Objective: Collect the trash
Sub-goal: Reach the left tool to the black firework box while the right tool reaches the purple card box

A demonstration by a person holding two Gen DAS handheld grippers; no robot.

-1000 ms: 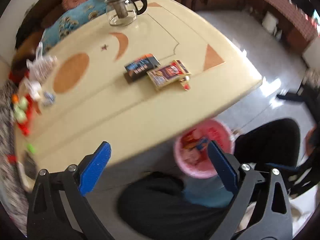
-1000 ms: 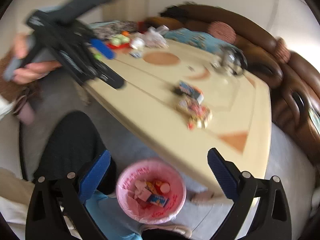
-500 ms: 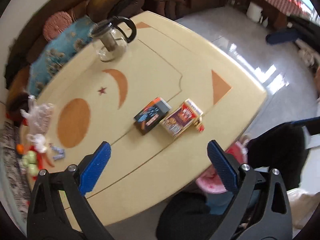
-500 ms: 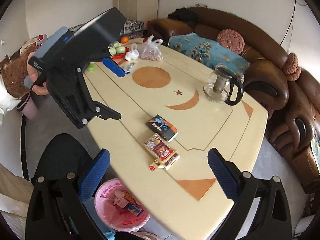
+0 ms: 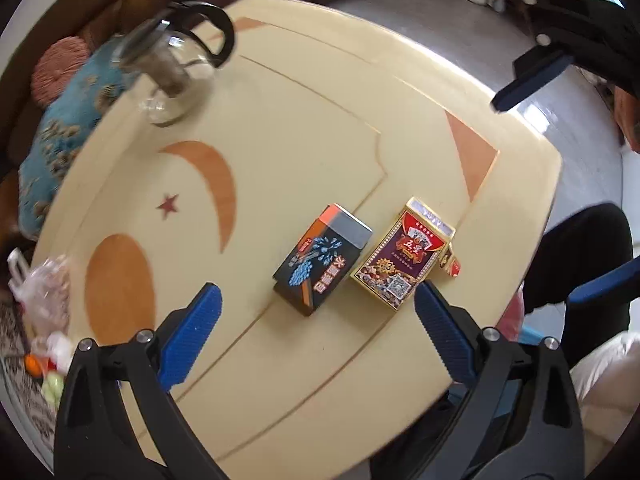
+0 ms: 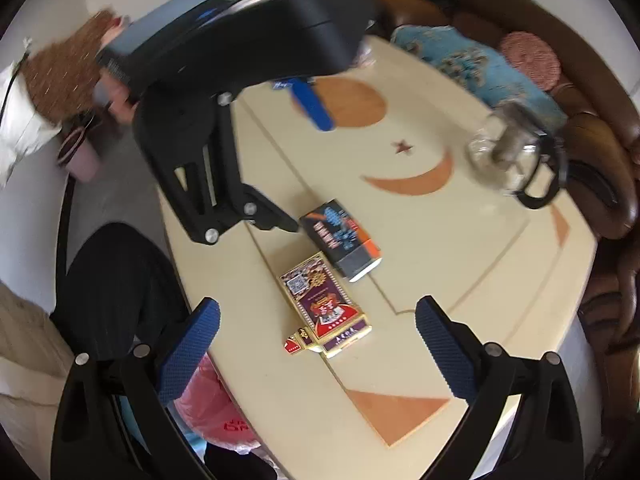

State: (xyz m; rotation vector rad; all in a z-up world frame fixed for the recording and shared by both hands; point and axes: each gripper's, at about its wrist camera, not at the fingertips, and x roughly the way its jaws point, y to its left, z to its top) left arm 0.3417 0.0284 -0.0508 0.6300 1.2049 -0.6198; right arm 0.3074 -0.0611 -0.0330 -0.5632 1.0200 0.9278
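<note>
From my left wrist camera, working left to right: at the far left edge of the cream table (image 5: 280,128) I see a knotted plastic bag (image 5: 42,288) and some small blurred items I can't identify. Further back stands a glass teapot (image 5: 172,68) with a black handle, smeared by motion. My left gripper (image 5: 316,328) hangs above the table with its blue pads spread wide and nothing between them. Just ahead of it lie the two pieces of trash, side by side and flat on the table: a black carton (image 5: 324,264) with blue print and an orange end, and to its right a red-and-gold carton (image 5: 404,260) with a small red-and-gold flap or box (image 5: 450,262) touching its far side. At the upper right, my right gripper's blue finger (image 5: 528,80) pokes in above the table's corner.

From the right wrist camera, the pink trash bin (image 6: 212,404) sits on the floor at the lower left, partly under the table edge. My right gripper (image 6: 316,340) is also spread wide and empty, with the red-and-gold carton (image 6: 320,304) lying between its pads in the view and the black carton (image 6: 340,236) just beyond.
</note>
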